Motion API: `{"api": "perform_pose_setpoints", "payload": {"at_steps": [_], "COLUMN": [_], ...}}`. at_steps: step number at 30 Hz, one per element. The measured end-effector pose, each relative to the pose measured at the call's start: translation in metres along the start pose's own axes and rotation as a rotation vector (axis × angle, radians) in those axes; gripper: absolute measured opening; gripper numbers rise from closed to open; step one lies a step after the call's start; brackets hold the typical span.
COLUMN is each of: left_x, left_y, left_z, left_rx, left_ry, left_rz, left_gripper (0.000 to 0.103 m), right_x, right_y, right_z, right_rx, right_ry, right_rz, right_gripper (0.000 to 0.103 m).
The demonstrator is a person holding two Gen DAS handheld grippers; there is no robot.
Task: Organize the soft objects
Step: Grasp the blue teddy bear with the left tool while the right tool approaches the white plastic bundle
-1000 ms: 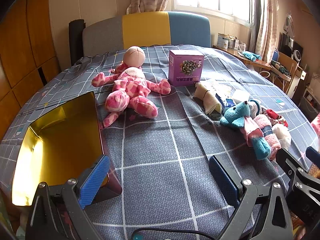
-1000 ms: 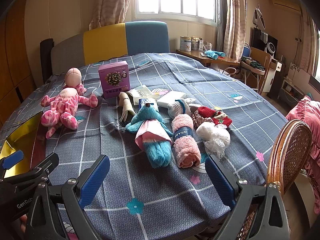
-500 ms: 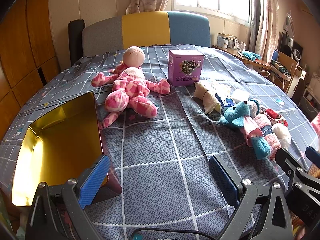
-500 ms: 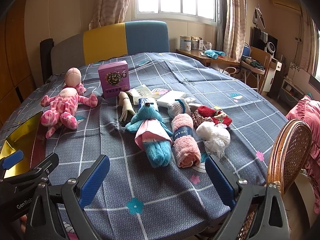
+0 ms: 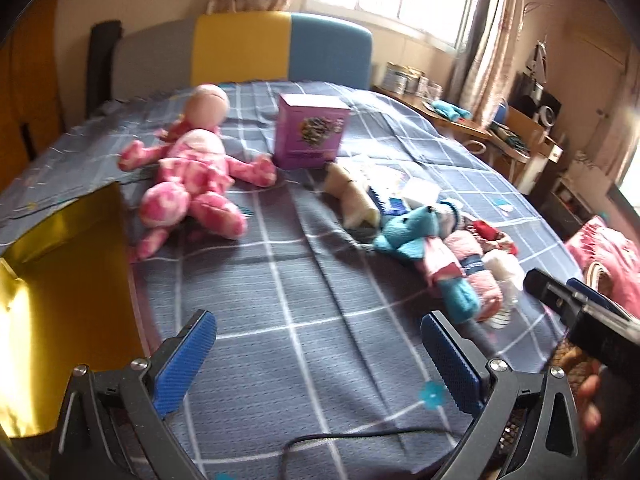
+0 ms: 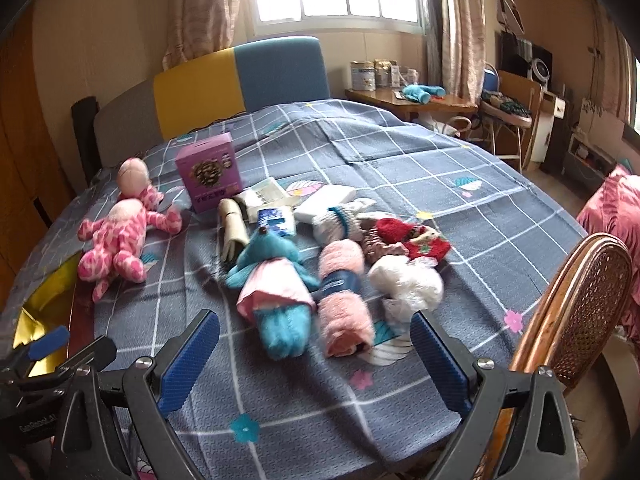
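Both spread wide, holding nothing: left gripper (image 5: 318, 354) and right gripper (image 6: 315, 354) over bare checked cloth (image 6: 400, 152) at the bed's near edge. Gold box (image 5: 60, 280) at left edge (interior seen only from left wrist). Blue plush (image 6: 276, 276) mid-bed; wicker chair (image 6: 576, 304) only in right view.

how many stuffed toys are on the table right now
2. The pink spotted plush doll lies at the left by the gold box; the blue plush toy in a pink skirt lies mid-table beside the pink rolled towel. Others may be hidden in the pile.
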State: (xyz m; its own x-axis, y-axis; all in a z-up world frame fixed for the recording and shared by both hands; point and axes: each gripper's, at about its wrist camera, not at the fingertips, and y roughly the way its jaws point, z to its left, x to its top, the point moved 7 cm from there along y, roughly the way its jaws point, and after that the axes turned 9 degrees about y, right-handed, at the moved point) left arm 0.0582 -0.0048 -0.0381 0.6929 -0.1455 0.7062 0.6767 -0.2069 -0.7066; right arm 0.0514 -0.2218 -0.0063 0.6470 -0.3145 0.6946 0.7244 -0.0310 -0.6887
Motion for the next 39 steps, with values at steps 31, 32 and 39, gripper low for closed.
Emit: {"api": "perform_pose_setpoints", "payload": {"at_steps": [31,32,39], "left_x": [0.07,0.068,0.054], "left_y": [0.143,0.151,0.158], "left_z": [-0.102,-0.107,-0.105], "left_rx": [-0.134,-0.146,-0.187], "left_ry": [0.105,0.105,0.102], "left_rz": [0.264,0.286,0.271], "left_gripper": [0.073,0.063,0.038], "right_x": [0.026,0.027,0.026], "right_y": [0.026,0.027,0.027], "right_z": [-0.071,-0.071,-0.069], "right_rx": [0.136,0.139,0.12], "right_ry": [0.126,0.128,0.11], "right_rz": [0.083,0.084,0.076], "right_gripper": [0.098,0.097,0.085]}}
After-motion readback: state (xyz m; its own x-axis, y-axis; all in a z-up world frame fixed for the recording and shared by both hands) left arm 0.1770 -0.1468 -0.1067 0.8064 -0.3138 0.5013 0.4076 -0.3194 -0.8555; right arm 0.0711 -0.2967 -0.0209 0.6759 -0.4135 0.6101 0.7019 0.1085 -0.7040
